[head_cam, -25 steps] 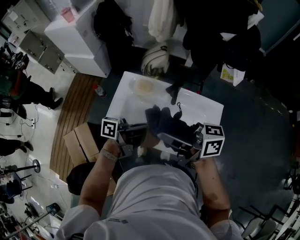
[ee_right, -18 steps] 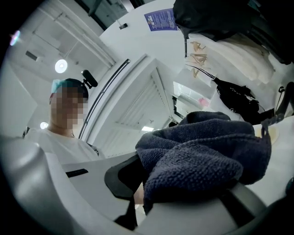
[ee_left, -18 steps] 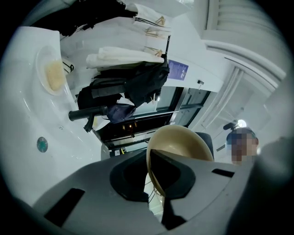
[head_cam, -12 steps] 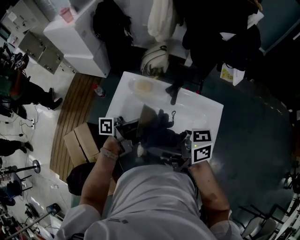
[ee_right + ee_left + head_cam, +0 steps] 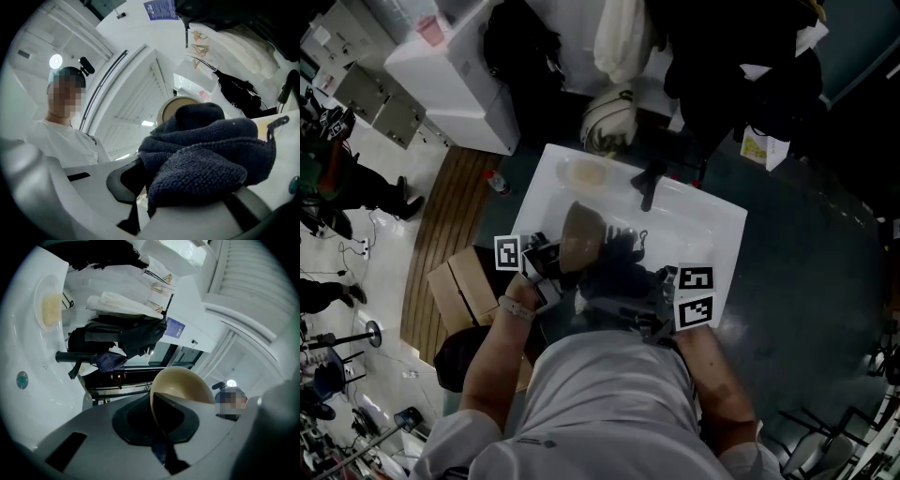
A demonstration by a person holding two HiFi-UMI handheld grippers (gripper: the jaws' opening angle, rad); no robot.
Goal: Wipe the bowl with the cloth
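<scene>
The left gripper (image 5: 157, 427) was clamped on the rim of the bowl (image 5: 187, 385), which was smooth and cream-coloured and tipped on edge over the white surface (image 5: 712, 220). Only the right gripper view showed the right gripper (image 5: 187, 206) closed on the dark terry cloth (image 5: 211, 159), bunched just in front of the bowl's mouth.

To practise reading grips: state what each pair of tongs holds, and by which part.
Left tongs pinch the bowl by its rim. Right tongs clamp the cloth at a bunched fold.
</scene>
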